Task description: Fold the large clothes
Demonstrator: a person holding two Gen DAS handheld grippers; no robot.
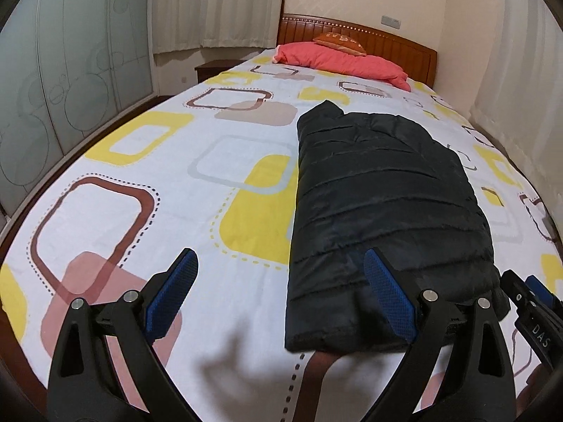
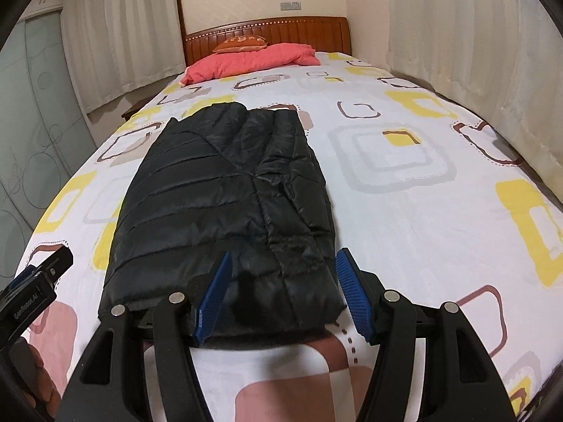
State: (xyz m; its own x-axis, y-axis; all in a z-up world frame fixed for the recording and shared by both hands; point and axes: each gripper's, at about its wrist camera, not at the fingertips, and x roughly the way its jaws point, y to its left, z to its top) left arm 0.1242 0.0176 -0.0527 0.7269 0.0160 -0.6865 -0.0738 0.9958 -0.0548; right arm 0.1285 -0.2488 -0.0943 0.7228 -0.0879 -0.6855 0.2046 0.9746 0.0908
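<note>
Both sides of the jacket [image 2: 225,190] lie folded into a strip; left gripper [image 1: 281,293] and right gripper [image 2: 281,293] gape empty, lengthwise fold likely remaining.

Folded jacket [image 2: 225,197] lying on bed [image 2: 404,211], pillow [image 2: 253,58] behind it against headboard [image 2: 299,31]

The other gripper's body, seen at the right edge of the left wrist view, carries white letters reading "DAS" on the right gripper [image 1: 533,302]; in the right wrist view the left gripper [image 2: 31,288] bears small white lettering that seems to read "GenRobot.AI"; the orange cushion [image 2: 240,43] at the headboard shows pale lettering too small to read.
</note>
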